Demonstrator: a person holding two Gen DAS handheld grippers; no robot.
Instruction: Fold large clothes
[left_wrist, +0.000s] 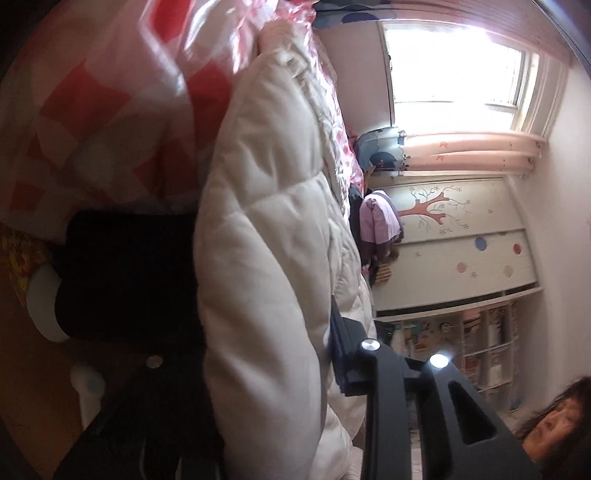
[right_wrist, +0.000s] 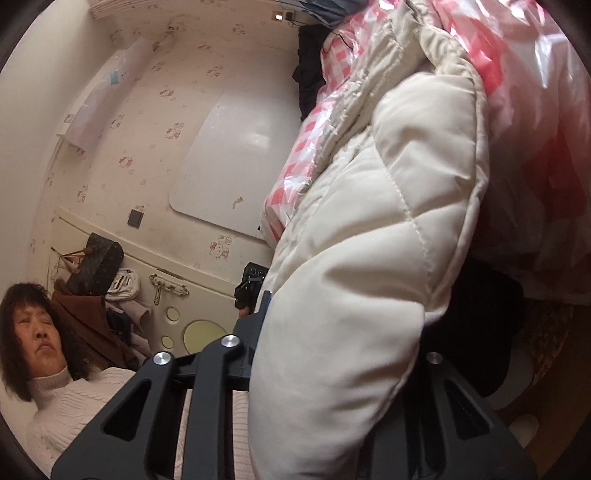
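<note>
Both wrist views are rolled on their side and largely filled by one garment, a white quilted jacket (left_wrist: 266, 236), so much of the scene is masked. In the left wrist view the left gripper (left_wrist: 273, 369) has only its right-hand finger (left_wrist: 343, 354) exposed; the opposite finger is lost in shadow behind the padding, and the tips themselves are covered. Its jaws stand narrow and pinch a thick fold of the jacket. In the right wrist view the right gripper (right_wrist: 332, 343) shows the same condition: one finger (right_wrist: 255, 332) is visible on the left of the fabric, the other is buried beneath the bulging quilting, and the jaws are drawn close on a fold of the same jacket (right_wrist: 369, 258). The jacket's full outline cannot be made out; collar, sleeves and hem are not separable, and its lower part runs out of frame. What is visible runs as a long band from the grippers away into each picture, its long axis roughly along each gripper's pointing direction. It lies against a red-and-white checked plastic sheet (left_wrist: 92, 110), which is blurred and glare-struck. A dark object (left_wrist: 125, 273) beside the jacket is too underexposed to identify. A person (right_wrist: 62, 384) in a pale ribbed jumper appears at the frame edge, partly cut off. A bright window (left_wrist: 454, 70) washes out the upper right of the left wrist view.
</note>
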